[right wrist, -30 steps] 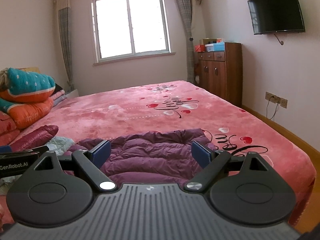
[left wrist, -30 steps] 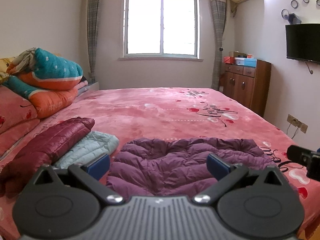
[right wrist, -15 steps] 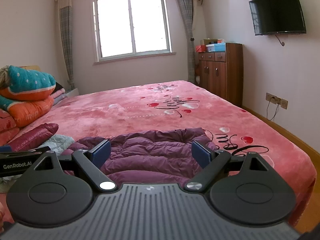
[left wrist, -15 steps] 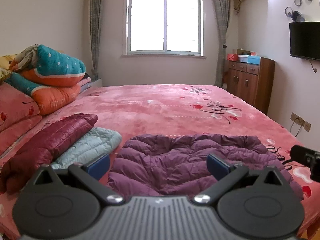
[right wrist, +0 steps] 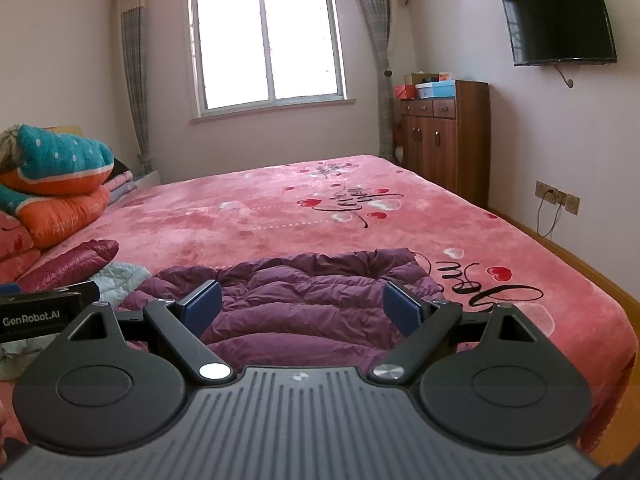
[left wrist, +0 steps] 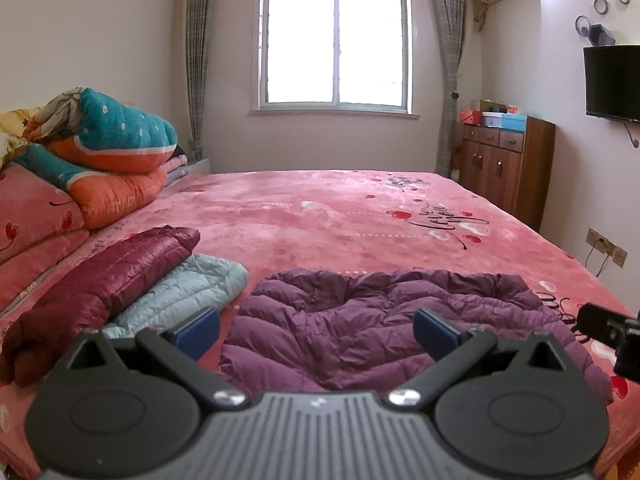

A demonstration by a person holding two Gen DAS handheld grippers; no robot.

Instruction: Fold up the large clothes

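1. Left hand-held gripper point(left wrist: 316, 330): jaws spread wide, empty, held above the near edge of the bed; its blue fingertips point(left wrist: 198, 330) frame the jacket below without touching it.
2. Right hand-held gripper point(right wrist: 302, 308): jaws likewise spread wide and empty, poised over the same garment; its dark body also shows at the right margin of the left wrist view.
3. Purple down jacket point(left wrist: 384, 324): the task garment, lying spread and wrinkled on the near part of the bed, directly in front of both grippers. In the right wrist view point(right wrist: 304, 288) its far edge runs roughly straight across the blanket.
4. Pink blanket point(left wrist: 328, 224): covers the bed, printed with red hearts and black script.
5. Maroon down jacket point(left wrist: 100, 280): folded, lying to the left of the purple one and partly resting on item 6.
6. Pale blue quilted jacket point(left wrist: 188, 292): folded, lying between the maroon jacket and the purple jacket, just beside the latter.
7. Stacked quilts point(left wrist: 108, 152): teal and orange, piled at the left side of the bed on pink pillows.
8. Window point(left wrist: 334, 44): in the far wall, flanked by grey curtains.
9. Wooden cabinet point(right wrist: 444, 140): against the right wall, boxes on top.
10. Wall-mounted television point(right wrist: 560, 20): above and to the right of the cabinet.
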